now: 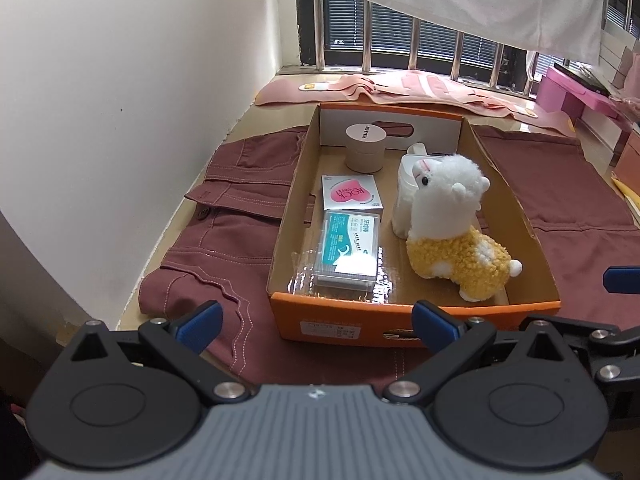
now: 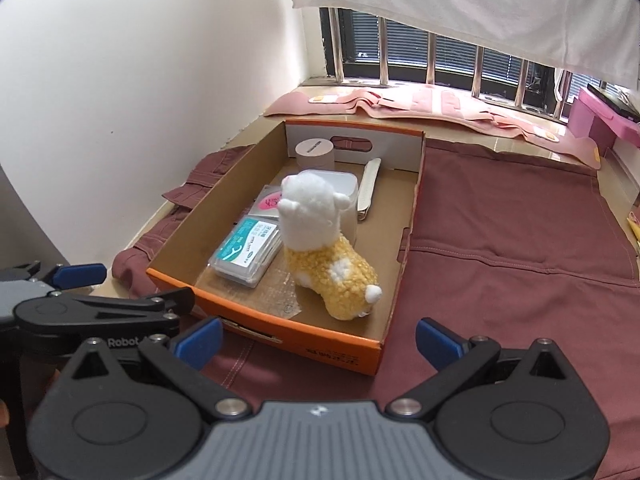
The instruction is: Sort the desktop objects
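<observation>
Shallow orange-rimmed cardboard box (image 1: 416, 332) sits on maroon cloth (image 2: 520, 240). Inside: white-and-yellow plush alpaca (image 1: 452, 232) standing at right, clear plastic floss-pick case (image 1: 348, 252) at left (touching pink-heart white packet (image 1: 351, 193) behind it), beige round tin (image 1: 365, 148) at far wall. Left gripper (image 1: 318, 322) before box front, jaws wide apart, empty. Right gripper (image 2: 319, 340) likewise spread, empty, near box corner.

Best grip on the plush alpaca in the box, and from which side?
Probably from above, jaws across the white neck of the plush alpaca: it stands upright, and the neck is narrower than the yellow body. Come in with the right gripper, since the white container crowds its far side and the floss box sits beside it.
</observation>
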Demonstrator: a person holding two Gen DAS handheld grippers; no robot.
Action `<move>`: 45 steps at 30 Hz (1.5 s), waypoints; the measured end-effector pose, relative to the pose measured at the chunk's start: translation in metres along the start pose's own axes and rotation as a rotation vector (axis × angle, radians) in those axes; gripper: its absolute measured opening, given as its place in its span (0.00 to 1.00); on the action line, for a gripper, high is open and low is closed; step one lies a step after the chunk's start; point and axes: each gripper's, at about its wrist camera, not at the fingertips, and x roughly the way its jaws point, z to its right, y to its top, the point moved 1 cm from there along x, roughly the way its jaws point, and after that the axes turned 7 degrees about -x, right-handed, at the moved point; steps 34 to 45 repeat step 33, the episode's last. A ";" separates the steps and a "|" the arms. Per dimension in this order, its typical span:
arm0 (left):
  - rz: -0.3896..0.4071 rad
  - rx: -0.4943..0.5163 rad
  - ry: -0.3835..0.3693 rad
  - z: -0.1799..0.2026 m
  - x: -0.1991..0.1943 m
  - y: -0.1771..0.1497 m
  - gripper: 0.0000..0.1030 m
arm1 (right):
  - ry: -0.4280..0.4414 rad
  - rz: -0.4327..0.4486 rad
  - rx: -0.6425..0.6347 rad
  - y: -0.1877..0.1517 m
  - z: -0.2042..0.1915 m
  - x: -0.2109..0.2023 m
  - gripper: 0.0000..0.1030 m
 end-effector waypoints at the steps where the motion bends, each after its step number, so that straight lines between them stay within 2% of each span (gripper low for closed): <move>1: 0.002 0.002 -0.001 0.000 -0.001 0.000 1.00 | 0.003 -0.004 0.002 0.000 0.000 0.000 1.00; 45: 0.040 0.043 -0.003 0.009 -0.007 0.001 1.00 | 0.010 -0.008 0.027 -0.003 0.004 -0.001 1.00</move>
